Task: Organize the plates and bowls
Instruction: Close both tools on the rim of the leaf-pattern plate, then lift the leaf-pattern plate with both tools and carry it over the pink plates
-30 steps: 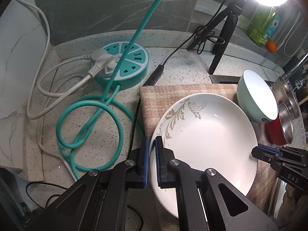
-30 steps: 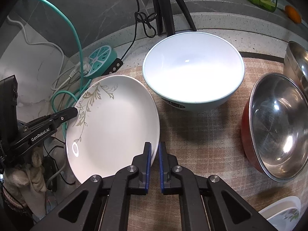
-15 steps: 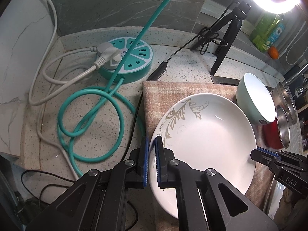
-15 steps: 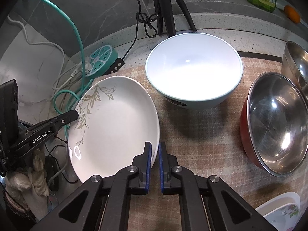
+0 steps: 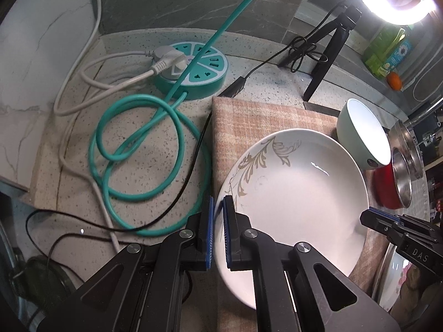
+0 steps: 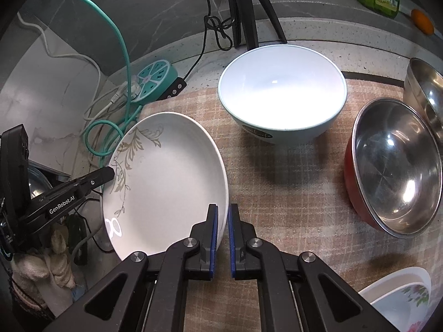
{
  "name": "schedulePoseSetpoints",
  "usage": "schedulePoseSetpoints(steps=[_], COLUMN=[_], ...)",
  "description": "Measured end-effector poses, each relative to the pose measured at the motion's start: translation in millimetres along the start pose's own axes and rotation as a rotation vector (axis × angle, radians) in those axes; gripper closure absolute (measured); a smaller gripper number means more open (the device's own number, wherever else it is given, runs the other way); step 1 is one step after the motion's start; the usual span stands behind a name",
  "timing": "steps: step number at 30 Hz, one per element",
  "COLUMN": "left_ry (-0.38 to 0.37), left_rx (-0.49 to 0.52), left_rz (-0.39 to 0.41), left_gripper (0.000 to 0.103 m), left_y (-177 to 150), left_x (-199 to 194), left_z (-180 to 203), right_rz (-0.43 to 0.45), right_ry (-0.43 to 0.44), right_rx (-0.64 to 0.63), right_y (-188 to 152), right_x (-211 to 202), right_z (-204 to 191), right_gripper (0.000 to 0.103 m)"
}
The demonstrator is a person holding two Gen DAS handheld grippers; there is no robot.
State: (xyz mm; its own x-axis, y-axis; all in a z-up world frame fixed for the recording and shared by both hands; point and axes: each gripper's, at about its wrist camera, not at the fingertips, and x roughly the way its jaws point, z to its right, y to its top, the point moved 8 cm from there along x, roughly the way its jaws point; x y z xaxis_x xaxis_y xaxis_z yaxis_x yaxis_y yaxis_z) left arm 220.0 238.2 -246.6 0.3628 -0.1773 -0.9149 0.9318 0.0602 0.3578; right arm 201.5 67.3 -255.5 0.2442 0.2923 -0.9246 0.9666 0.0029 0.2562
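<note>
Plate (image 5: 299,193) is pinched at the rim from two sides: left gripper (image 5: 218,232) clamps the edge by the leaf pattern, right gripper (image 6: 222,238) clamps the opposite edge. Both sets of jaws are nearly closed, with only the thin rim between the blue pads. I read this as a two-handed carry.

Relative to the plate:
- checked mat (image 6: 290,193) sits under it; the left part of the plate overhangs the mat toward the counter. Lifted or resting, I can't tell.
- mint bowl (image 6: 282,94) is just beyond it on the mat, apart from it.
- red steel bowl (image 6: 396,166) is further right of it, with another steel bowl (image 6: 426,91) behind that.
- floral dish (image 6: 401,296) is at the near right, only partly in view.
- teal cable (image 5: 144,149) and power hub (image 5: 193,69) lie on the counter to its left.

Handling, my judgement: glazed ceramic, so stiff, brittle, fairly heavy and slick. Rim pinches on opposite sides are the right hold, but the pads have little bite, so I'd keep both hands level and in sync. Any twist between them could pop the rim out, and a drop on stone likely chips it.
</note>
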Motion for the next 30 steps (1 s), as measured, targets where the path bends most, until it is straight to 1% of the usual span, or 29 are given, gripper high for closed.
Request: schedulePoseSetpoints(steps=[5,6,30], left_ry=[0.000,-0.031,-0.007], left_rx=[-0.021,-0.009,-0.060], left_rz=[-0.003,-0.011,0.020], left_gripper=[0.098,0.098,0.098], left_y=[-11.9,-14.5,-56.4], left_x=[-7.3,-8.8,-49.9], left_z=[-2.6,-0.4,8.5], right_rz=[-0.002,-0.004,-0.018], right_ry=[0.007,0.008,0.058], right_rx=[-0.012,-0.014,-0.043], right_y=[-5.3,-6.6,-43.3], right_x=[-3.9,-4.3,-30.5], right_z=[-0.9,-1.1,3.2], right_gripper=[0.096,0.096,0.096])
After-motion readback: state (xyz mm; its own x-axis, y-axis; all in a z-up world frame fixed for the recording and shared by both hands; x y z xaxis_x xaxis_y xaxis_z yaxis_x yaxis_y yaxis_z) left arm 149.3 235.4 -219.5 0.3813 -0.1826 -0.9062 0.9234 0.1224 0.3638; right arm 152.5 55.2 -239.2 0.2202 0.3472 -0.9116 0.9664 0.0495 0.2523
